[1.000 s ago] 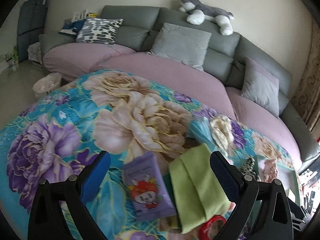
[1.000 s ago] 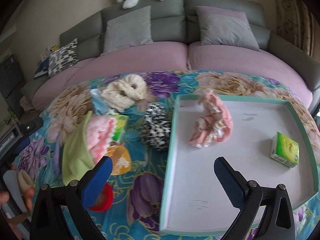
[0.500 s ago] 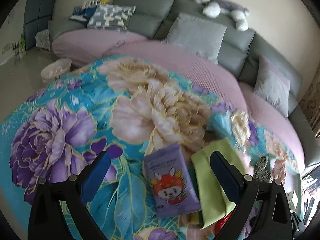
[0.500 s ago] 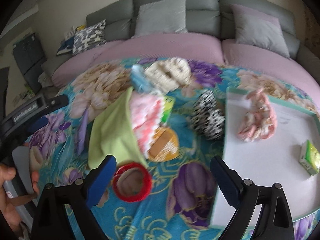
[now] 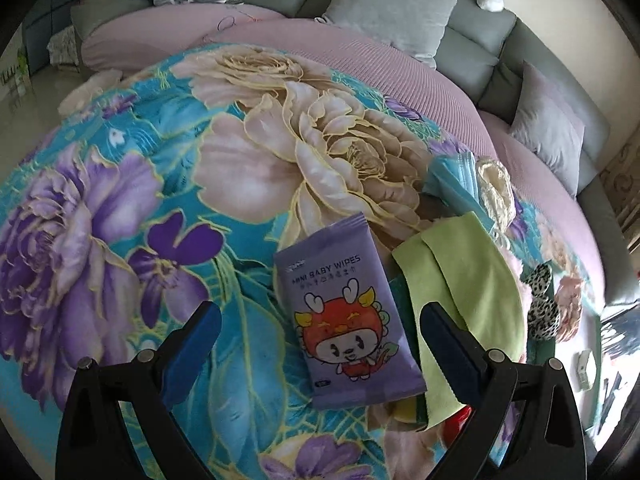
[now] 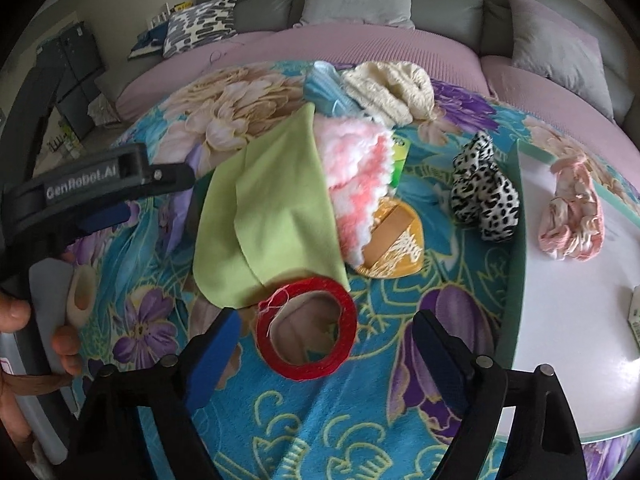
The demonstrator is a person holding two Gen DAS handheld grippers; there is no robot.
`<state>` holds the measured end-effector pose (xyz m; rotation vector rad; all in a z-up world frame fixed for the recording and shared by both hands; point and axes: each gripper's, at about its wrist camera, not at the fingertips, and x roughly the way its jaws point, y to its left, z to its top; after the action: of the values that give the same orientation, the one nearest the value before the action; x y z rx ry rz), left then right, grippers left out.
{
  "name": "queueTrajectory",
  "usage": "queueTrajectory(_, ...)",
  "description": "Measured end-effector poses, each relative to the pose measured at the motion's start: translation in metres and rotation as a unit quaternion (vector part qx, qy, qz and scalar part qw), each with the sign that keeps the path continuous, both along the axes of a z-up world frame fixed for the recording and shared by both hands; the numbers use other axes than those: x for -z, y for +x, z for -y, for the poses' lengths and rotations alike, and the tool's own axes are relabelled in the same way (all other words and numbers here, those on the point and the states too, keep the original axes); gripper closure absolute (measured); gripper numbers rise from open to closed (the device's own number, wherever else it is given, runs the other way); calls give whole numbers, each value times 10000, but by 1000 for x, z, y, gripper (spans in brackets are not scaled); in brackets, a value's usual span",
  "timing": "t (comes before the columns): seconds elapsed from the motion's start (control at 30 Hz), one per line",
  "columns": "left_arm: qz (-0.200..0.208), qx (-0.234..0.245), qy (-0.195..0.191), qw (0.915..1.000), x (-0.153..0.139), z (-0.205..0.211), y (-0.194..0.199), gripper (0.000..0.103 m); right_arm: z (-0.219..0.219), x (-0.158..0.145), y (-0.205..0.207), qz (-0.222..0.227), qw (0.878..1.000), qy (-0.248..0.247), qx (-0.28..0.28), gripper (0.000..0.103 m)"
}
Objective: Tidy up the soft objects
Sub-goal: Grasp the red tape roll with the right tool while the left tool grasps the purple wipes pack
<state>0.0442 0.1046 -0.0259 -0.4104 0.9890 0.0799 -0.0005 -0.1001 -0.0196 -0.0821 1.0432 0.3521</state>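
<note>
Both pairs of jaws stand wide with nothing pressed between their pads: the left gripper (image 5: 320, 344) hangs open over a purple wipes pack (image 5: 345, 320), which lies flat on the floral blanket (image 5: 132, 208) between its blue fingertips (image 5: 202, 330) without touching either, and the right gripper (image 6: 326, 344) is closing, its jaws either side of a red ribbon roll (image 6: 307, 328) that also lies free on the blanket. A green cloth (image 6: 272, 216) is just beyond the roll, its near edge touching it; in the left view the same cloth (image 5: 464, 288) sits just right of the wipes pack, partly behind the right-hand finger. A pink-and-white fluffy cloth (image 6: 356, 176) overlaps the green cloth's right side, with a yellow packet (image 6: 394, 240) poking out beneath it. Further back lie a blue mask pack (image 6: 324, 88) and a cream scrunchie (image 6: 390, 88), touching each other. A leopard scrunchie (image 6: 484, 196) rests just beside the tray's teal rim (image 6: 516, 240), outside it; a pink scrunchie (image 6: 572, 216) lies inside the tray on its white floor. At the left edge of the right view, a hand (image 6: 24, 344) grips the left gripper's handle. A grey sofa (image 5: 480, 36) with cushions runs behind the blanket.
</note>
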Motion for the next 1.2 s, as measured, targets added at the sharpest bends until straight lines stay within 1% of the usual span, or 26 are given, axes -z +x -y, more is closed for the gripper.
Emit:
queueTrajectory(0.07,-93,-67,-175,9998,8,-4,3,3,-2,2,0,-30,10000,-29,-31,18)
queueTrajectory(0.13,-152,-160,-260,9994,13,-7,3,4,-3,3,1,-47,10000,-53,-44,18)
queueTrajectory(0.27,-132,-219,-268,9993,15,-9,3,4,-4,6,2,-103,9999,-114,-26,24)
queueTrajectory(0.4,-140,-235,-279,9992,15,-12,3,7,-3,8,4,-165,9998,-94,-7,25)
queueTrajectory(0.53,-133,-148,-313,9993,13,-11,3,21,-3,8,5,-192,9998,-67,-47,29)
queueTrajectory(0.6,-114,-68,-382,9992,12,-8,3,30,-3,7,5,-198,9998,-66,-58,30)
queueTrajectory(0.67,-100,-9,-408,9991,12,-5,4,34,-4,7,4,-204,9997,-67,-83,33)
queueTrajectory(0.8,-63,57,-545,9985,12,-3,5,47,-7,8,3,-216,9996,-106,-141,36)
queueTrajectory(0.9,-51,97,-487,9988,11,0,7,48,-7,9,4,-239,9996,-102,-143,36)
queueTrajectory(1.1,-13,115,-512,9986,9,-1,7,50,-7,11,4,-259,9995,-113,-152,37)
queueTrajectory(1.2,13,126,-502,9987,8,-1,7,51,-7,10,4,-264,9995,-90,-172,40)
